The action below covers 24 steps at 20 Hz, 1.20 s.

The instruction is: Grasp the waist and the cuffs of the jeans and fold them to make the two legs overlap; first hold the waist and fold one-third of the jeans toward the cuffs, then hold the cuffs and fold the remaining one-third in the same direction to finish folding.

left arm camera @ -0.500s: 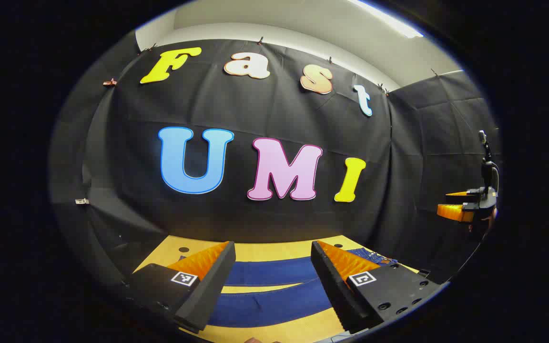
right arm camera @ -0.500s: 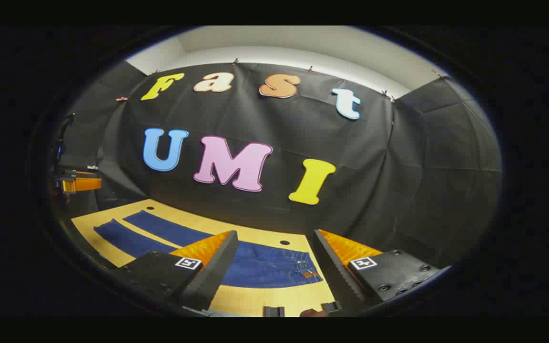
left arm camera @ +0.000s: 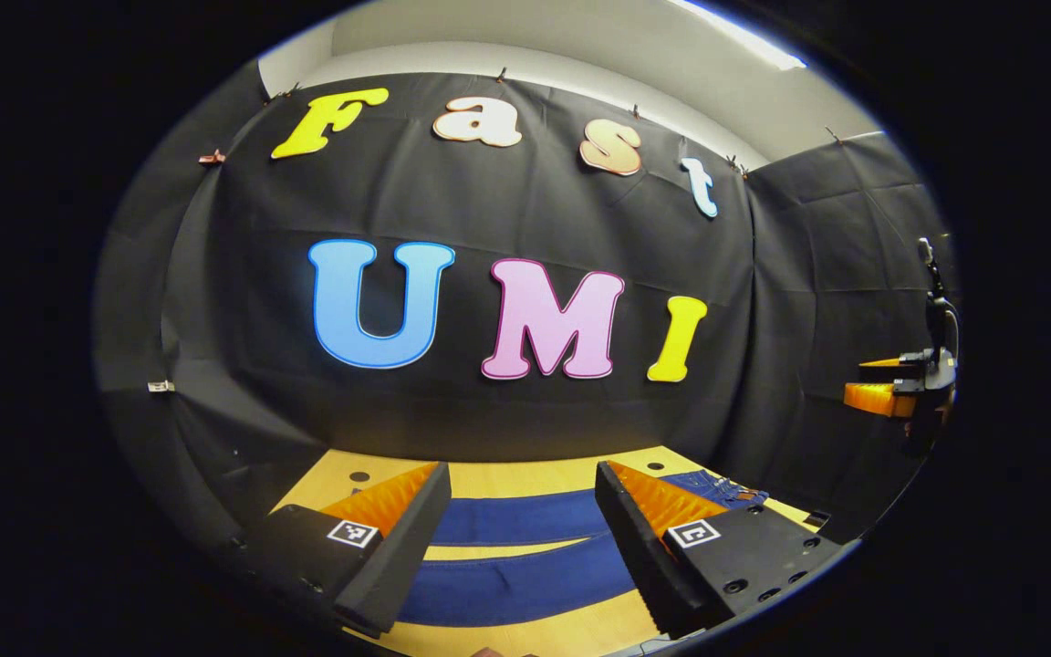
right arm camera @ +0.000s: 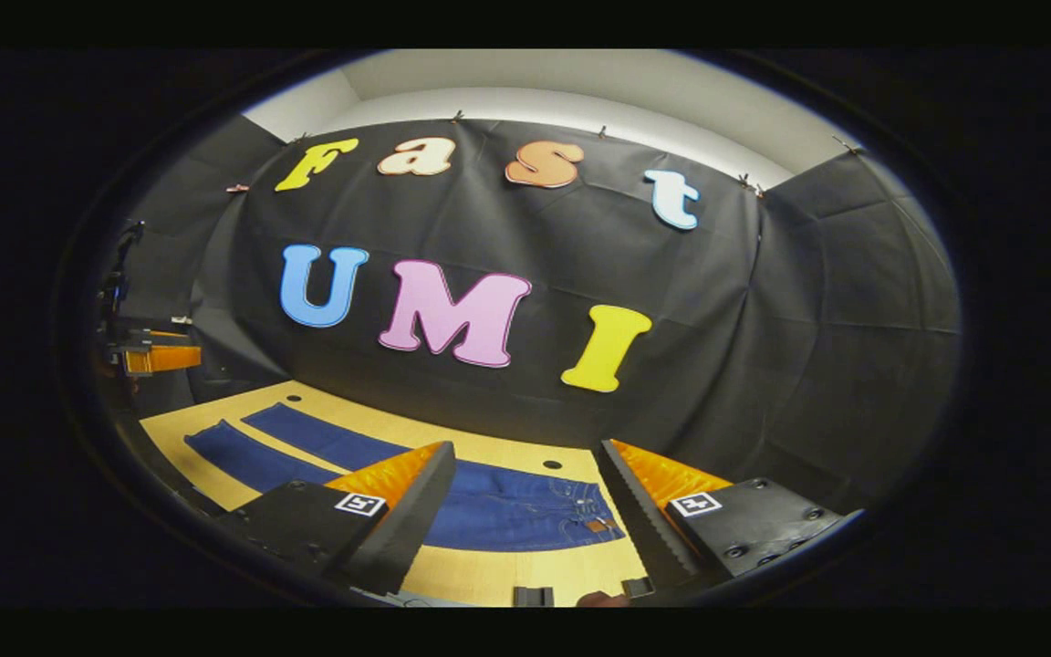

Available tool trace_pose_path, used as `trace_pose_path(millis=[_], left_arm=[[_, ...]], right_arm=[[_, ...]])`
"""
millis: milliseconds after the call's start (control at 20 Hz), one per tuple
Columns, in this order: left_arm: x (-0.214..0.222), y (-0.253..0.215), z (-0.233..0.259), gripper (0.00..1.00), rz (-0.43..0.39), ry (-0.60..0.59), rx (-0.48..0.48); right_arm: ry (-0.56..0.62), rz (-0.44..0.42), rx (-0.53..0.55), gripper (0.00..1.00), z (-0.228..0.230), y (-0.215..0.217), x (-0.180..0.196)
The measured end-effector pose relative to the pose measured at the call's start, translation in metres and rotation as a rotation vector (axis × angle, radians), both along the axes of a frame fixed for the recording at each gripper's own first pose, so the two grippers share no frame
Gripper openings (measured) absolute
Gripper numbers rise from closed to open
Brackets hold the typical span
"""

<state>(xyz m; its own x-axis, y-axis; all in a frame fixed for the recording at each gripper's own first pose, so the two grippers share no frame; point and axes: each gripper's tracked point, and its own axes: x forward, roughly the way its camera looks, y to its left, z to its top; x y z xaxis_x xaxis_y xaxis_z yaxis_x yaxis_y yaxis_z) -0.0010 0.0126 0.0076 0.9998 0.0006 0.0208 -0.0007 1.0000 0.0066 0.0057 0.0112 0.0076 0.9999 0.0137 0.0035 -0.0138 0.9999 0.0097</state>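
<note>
One pair of jeans (right arm camera: 498, 506) lay flat and unfolded on the yellow table (right arm camera: 507, 570), its two legs spread side by side with a strip of tabletop between them, so the first fold had not been started. The left gripper (left arm camera: 521, 538) hung above the leg end of the jeans, its two fingers wide apart and holding nothing; between them the two blue legs (left arm camera: 525, 584) ran across the table. The right gripper (right arm camera: 521, 511) hung above the waist end of the jeans, likewise spread and empty, with the waistband (right arm camera: 594, 511) lying just beyond its fingertips. Each gripper also appeared far off to the side in the other's view, raised well above the jeans. The step in hand looked to be the approach for the lengthwise fold. To do it well, each gripper would probably need to drop onto the near edge of the jeans, the right one pinching the waist at its near corner and the left one pinching the near cuff, taking both cloth layers. Then both should lift together and carry the near leg over the far one, keeping the edge taut so the legs lie matched. Counted: one pair of jeans, two legs, two grippers, one table.
</note>
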Motion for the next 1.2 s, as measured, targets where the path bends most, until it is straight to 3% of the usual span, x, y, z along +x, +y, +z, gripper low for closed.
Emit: trace_pose_path(millis=[300, 450, 600, 700, 900, 1000, 1200], left_arm=[[-0.011, 0.005, 0.024, 0.99, -0.003, -0.079, 0.029], [-0.013, 0.01, 0.016, 0.99, -0.006, -0.056, 0.036], [-0.017, 0.028, -0.01, 0.99, -0.014, 0.032, 0.048], [-0.02, 0.04, -0.022, 0.99, -0.065, 0.078, 0.051], [-0.017, 0.092, -0.067, 0.99, -0.106, 0.222, 0.056], [-0.012, 0.102, -0.091, 0.99, -0.156, 0.308, 0.053], [0.003, 0.109, -0.138, 0.99, -0.292, 0.481, 0.182]], right_arm=[[-0.015, -0.009, 0.093, 0.97, 0.008, 0.008, 0.005], [-0.003, -0.021, 0.131, 0.95, 0.004, 0.002, 0.014], [0.038, -0.026, 0.128, 0.97, -0.013, -0.009, 0.027], [0.109, 0.004, 0.108, 0.99, -0.037, -0.012, 0.04], [0.256, 0.059, -0.01, 0.97, -0.087, -0.025, 0.065], [0.317, 0.114, -0.049, 0.95, -0.109, -0.024, 0.077], [0.445, 0.27, -0.162, 0.97, -0.171, -0.017, 0.112]])
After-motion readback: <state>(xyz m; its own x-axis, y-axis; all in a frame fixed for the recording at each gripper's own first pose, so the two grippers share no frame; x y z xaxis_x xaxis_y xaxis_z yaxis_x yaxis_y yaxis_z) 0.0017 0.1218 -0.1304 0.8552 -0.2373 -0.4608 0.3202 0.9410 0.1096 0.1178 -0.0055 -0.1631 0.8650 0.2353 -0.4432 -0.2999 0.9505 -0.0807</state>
